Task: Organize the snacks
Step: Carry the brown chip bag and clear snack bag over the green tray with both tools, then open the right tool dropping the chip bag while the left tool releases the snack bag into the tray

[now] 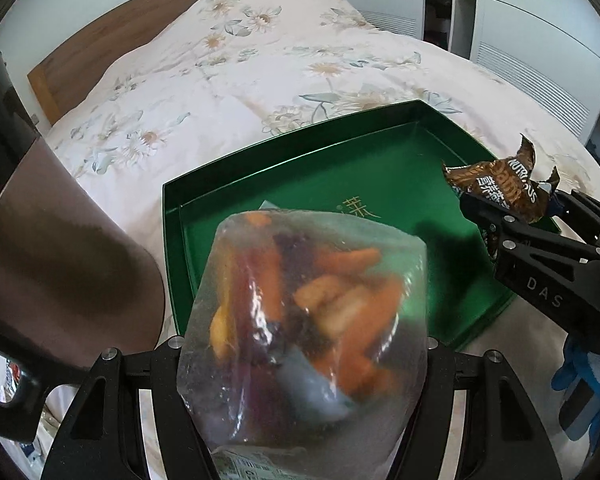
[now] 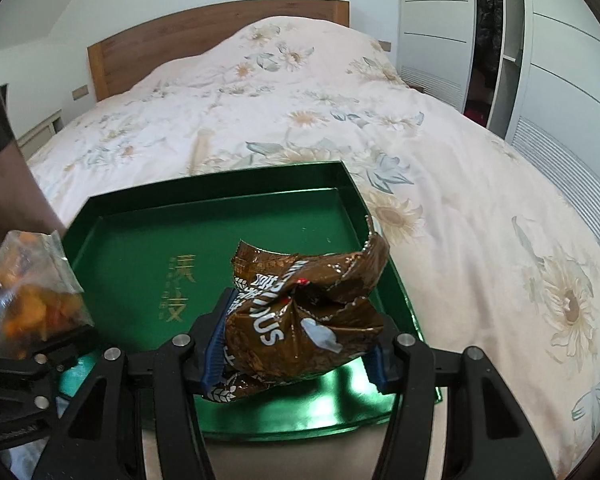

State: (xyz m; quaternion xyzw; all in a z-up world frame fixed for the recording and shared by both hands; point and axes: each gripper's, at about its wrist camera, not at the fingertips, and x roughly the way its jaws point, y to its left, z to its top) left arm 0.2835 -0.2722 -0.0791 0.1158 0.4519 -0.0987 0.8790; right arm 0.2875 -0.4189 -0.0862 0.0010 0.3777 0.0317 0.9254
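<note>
A shallow green tray [image 1: 172, 216] [image 2: 112, 216] with gold characters lies on the flowered bed, nothing inside it. My left gripper [image 1: 300, 344] is shut on a clear bag of orange and dark dried snacks [image 1: 308, 312], held above the tray's near edge; the bag also shows at the left of the right wrist view [image 2: 32, 288]. My right gripper [image 2: 296, 344] is shut on a crumpled brown snack wrapper [image 2: 300, 312], held over the tray's near right part. In the left wrist view the right gripper [image 1: 512, 208] holds the wrapper [image 1: 500, 184] above the tray's right edge.
The bed with its pale flowered quilt [image 1: 240, 72] [image 2: 480, 208] spreads around the tray. A wooden headboard [image 2: 204, 36] stands behind. White wardrobe doors [image 2: 560, 60] are at the right. A brown object [image 1: 60, 256] rises at the left, close to the tray.
</note>
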